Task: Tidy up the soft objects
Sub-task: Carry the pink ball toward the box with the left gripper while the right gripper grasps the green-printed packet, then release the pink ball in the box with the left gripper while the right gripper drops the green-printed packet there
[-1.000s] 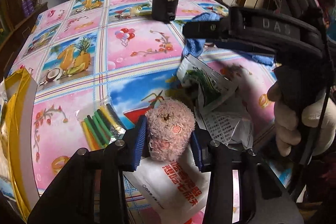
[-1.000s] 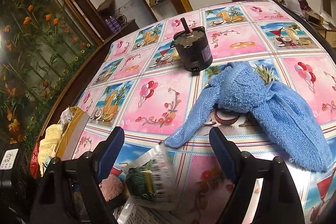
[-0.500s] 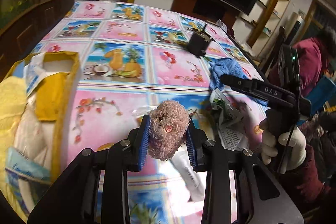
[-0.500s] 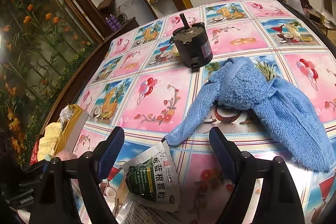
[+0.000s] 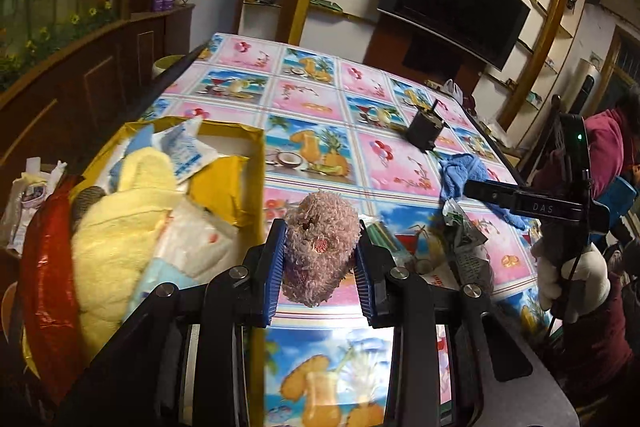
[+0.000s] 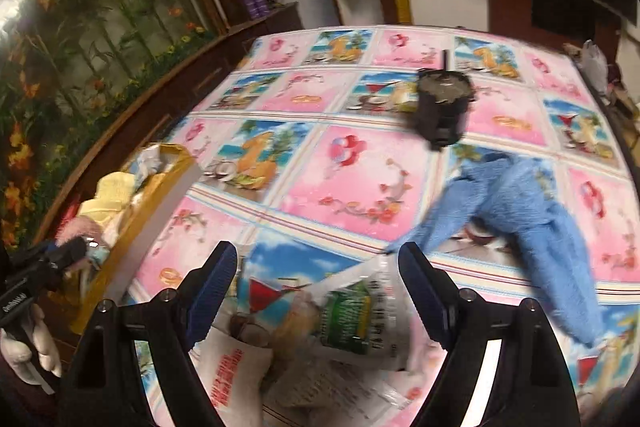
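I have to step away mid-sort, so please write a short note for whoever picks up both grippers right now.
Left gripper: jaws shut on the pink plush toy, held above the table beside the yellow box.
Right gripper: jaws open, empty, above the green-printed packet.
Done: yellow plush and packets are in the box.
Left: drop the pink toy into the box; the blue towel lies on the tablecloth by the black motor, still to be sorted.

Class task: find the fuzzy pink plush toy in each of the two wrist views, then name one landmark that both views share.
Left wrist view: the fuzzy pink plush toy sits centre frame, clamped between the left gripper's blue pads.
Right wrist view: the toy shows small and blurred at the far left edge, beside the yellow cardboard box.
Shared landmark: the crumpled blue terry towel.
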Tool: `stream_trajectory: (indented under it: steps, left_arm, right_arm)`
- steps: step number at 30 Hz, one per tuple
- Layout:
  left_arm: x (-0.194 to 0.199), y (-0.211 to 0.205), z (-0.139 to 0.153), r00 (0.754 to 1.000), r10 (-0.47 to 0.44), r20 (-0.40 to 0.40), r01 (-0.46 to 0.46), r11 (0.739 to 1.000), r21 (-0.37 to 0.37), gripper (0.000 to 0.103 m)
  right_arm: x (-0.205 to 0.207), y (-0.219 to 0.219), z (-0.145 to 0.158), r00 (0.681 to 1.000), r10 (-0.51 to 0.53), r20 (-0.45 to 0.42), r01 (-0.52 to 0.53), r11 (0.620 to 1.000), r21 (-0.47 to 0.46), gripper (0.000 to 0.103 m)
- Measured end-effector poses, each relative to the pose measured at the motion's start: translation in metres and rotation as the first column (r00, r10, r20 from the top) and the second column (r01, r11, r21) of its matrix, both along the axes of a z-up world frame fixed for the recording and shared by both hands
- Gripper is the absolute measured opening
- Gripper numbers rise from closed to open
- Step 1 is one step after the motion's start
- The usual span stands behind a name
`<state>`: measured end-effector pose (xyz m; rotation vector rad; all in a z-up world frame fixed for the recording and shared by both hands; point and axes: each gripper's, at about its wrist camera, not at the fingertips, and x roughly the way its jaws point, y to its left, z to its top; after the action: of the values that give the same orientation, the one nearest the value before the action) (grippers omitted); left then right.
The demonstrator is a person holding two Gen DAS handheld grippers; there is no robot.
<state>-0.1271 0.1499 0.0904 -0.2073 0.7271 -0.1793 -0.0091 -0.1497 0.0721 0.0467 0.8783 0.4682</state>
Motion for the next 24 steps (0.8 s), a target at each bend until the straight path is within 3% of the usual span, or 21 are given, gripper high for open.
stream_trajectory:
  steps: [4, 8, 9, 10, 12, 13, 14, 19, 24]
  left_arm:
    - [-0.002, 0.012, -0.004, 1.0, 0.014, -0.009, -0.015, 1.0, -0.022, 0.031]
    - [-0.003, 0.016, -0.008, 1.0, 0.021, -0.017, -0.022, 0.999, -0.033, 0.031]
    - [-0.005, 0.017, -0.007, 1.0, 0.024, -0.015, -0.025, 0.999, -0.033, 0.031]
    - [-0.007, 0.02, -0.005, 0.999, 0.03, -0.01, -0.031, 0.999, -0.033, 0.031]
    - [-0.012, 0.028, -0.002, 0.999, 0.051, 0.001, -0.051, 0.998, -0.032, 0.031]
    - [-0.014, 0.033, 0.0, 0.998, 0.065, 0.006, -0.065, 0.997, -0.033, 0.031]
    - [-0.017, 0.038, 0.002, 0.997, 0.079, 0.01, -0.079, 0.996, -0.035, 0.031]
    - [-0.024, 0.067, 0.006, 0.988, 0.156, 0.017, -0.155, 0.987, -0.046, 0.031]
    - [-0.026, 0.081, 0.001, 0.982, 0.188, -0.002, -0.188, 0.981, -0.048, 0.031]
  right_arm:
    - [0.0, -0.012, -0.012, 0.998, -0.043, -0.052, 0.04, 0.998, -0.053, 0.083]
    - [-0.001, 0.003, -0.037, 0.995, -0.033, -0.099, 0.019, 0.991, -0.135, 0.081]
    - [-0.001, 0.008, -0.043, 0.994, -0.027, -0.105, 0.011, 0.988, -0.152, 0.075]
    - [0.001, 0.012, -0.049, 0.993, -0.027, -0.117, 0.006, 0.985, -0.174, 0.056]
    - [0.002, 0.012, -0.051, 0.994, -0.045, -0.101, 0.028, 0.986, -0.166, 0.051]
    - [0.002, 0.01, -0.048, 0.994, -0.044, -0.105, 0.029, 0.99, -0.138, 0.04]
    - [0.002, 0.007, -0.045, 0.993, -0.052, -0.108, 0.04, 0.993, -0.113, 0.037]
    - [-0.004, 0.005, -0.027, 0.996, -0.062, -0.067, 0.057, 0.995, -0.076, 0.036]
    - [-0.011, 0.032, -0.005, 1.0, 0.004, -0.027, -0.005, 0.999, -0.042, 0.036]
